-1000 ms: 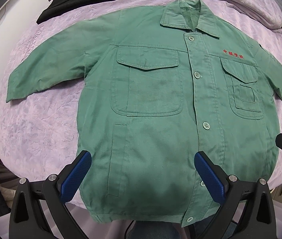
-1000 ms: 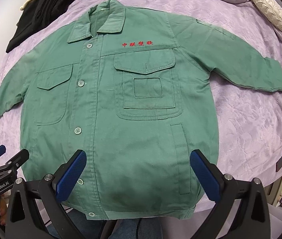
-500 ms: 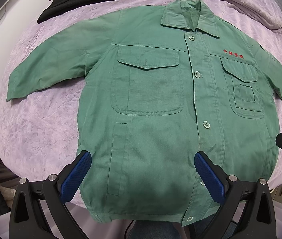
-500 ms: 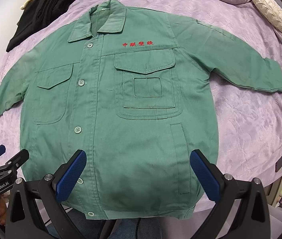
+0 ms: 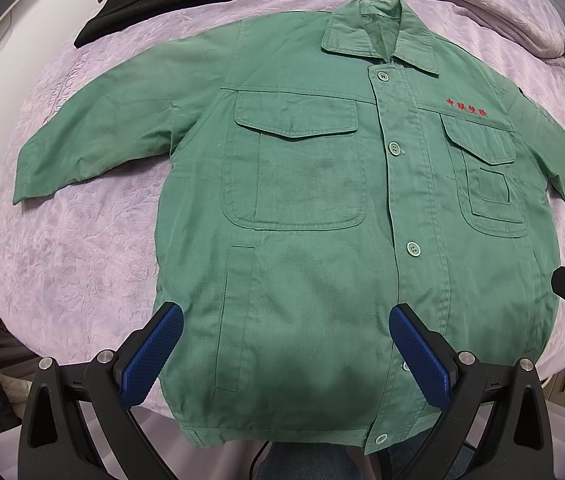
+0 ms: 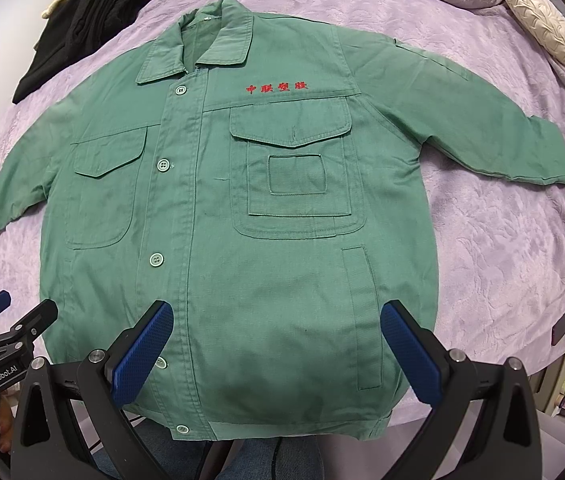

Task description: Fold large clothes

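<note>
clearly laid flat and face up on the lilac bed [image 5: 82,248]: green jacket [image 5: 322,280], buttoned, collar toward the far edge, hem at the near edge and just spilling over it. long axis running straight away from both pairs of tongs, collar to hem, so both stand at the hem end looking up the body.

left tongs [image 5: 286,352] spread wide, gripping nothing, hovering above the lower left panel between the side seam and the button placket. right tongs [image 6: 276,350] likewise spread wide and empty, above the lower right panel between the placket and the slit pocket. whether either touches the cloth cannot be told; looks like hovering just above.

left sleeve [image 5: 94,140] stretched toward the left edge of the bed, right sleeve [image 6: 482,132] toward the right edge, each well apart from the tongs on its own side and no nearer to the other pair. probably no fold begun yet. likely next: each pair reaching outward and forward to its own sleeve or side seam, to bring it in across the chest.

black clothes [image 6: 78,28] heaped at the far left corner, cream cushion [image 6: 550,28] at the far right corner, both apart from the jacket.
</note>
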